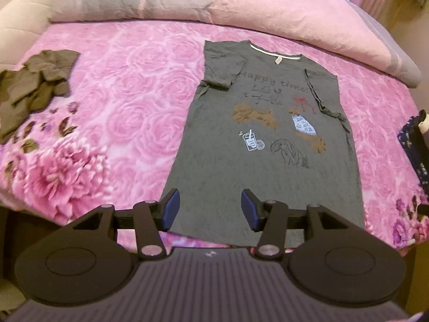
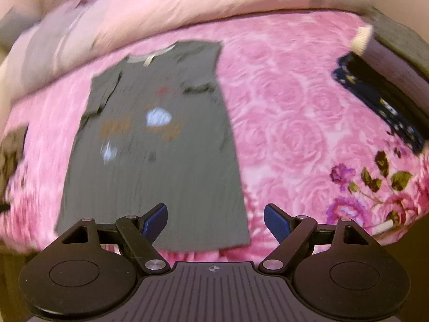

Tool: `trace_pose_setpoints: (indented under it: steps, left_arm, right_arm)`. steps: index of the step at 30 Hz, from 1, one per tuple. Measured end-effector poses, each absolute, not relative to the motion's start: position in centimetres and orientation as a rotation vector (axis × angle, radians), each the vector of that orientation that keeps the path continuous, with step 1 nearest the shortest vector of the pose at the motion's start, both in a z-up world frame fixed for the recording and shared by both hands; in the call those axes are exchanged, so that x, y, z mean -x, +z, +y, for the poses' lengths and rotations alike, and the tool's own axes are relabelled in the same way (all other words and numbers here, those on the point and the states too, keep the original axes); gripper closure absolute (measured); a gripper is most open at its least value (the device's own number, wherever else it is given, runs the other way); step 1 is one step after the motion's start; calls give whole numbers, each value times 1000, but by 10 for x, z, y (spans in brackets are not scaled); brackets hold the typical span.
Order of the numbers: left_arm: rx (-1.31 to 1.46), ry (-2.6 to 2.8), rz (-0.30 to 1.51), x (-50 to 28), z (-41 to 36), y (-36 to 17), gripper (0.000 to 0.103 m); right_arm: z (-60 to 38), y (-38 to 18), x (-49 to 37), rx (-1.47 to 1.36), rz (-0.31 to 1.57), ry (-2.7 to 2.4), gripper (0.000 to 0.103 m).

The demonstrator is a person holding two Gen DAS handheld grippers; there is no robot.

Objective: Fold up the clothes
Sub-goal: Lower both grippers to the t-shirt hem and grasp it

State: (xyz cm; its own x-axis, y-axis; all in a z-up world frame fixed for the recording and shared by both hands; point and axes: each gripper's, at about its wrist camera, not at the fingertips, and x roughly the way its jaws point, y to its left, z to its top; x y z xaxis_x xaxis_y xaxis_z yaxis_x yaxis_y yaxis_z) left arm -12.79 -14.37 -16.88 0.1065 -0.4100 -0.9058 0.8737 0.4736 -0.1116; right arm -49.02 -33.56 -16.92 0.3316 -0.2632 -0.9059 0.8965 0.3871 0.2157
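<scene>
A grey printed T-shirt (image 1: pixel 268 134) lies flat on the pink rose bedspread (image 1: pixel 128 102), collar at the far end, both sleeves folded inward over the body. My left gripper (image 1: pixel 210 209) is open, held over the shirt's near hem towards its left corner, with nothing between its blue pads. In the blurred right wrist view the same T-shirt (image 2: pixel 161 147) is spread on the bedspread (image 2: pixel 289 123). My right gripper (image 2: pixel 215 222) is open above the hem's right corner, and it holds nothing.
A crumpled olive-brown garment (image 1: pixel 34 86) lies at the left of the bed. A dark patterned garment (image 2: pixel 380 104) lies at the right edge. A rolled pink and grey duvet (image 1: pixel 214 8) runs along the far side. Pink bedspread lies between the shirt and each garment.
</scene>
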Motion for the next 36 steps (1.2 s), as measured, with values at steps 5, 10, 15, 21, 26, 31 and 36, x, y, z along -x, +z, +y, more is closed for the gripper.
trace_pose_setpoints:
  steps: [5,10,15,21,26,31,36]
  left_arm:
    - [-567,-1126,1111,90,-159,-191,57]
    - [-600,-1197,1173,53,-163,-240,65]
    - [-604,-1145,1273,26,-152,-296,69]
    - [-549,-1184,1296,13,-146,-336,69]
    - [-484,-1241,1288,5,-144,-362,71]
    - [-425,-1299,1286,-7,-148,-380,71]
    - [-307,-1333,1353,-23,-137,-392,72]
  right_arm:
    - [-344,-162,509,-984,724,-930,21]
    - [-336,-195,518,-1074,729,-967,21]
    - [-322,-253,511,-1089,925,-981,21]
    - [-325,-306,506,-1073,999,-944,21]
    - [-348,-327,514,-1038,897,-877,21]
    - [-373,-349,529,-1040,846,-741,32]
    - [-390,-375,551,-1168,790,-656,43]
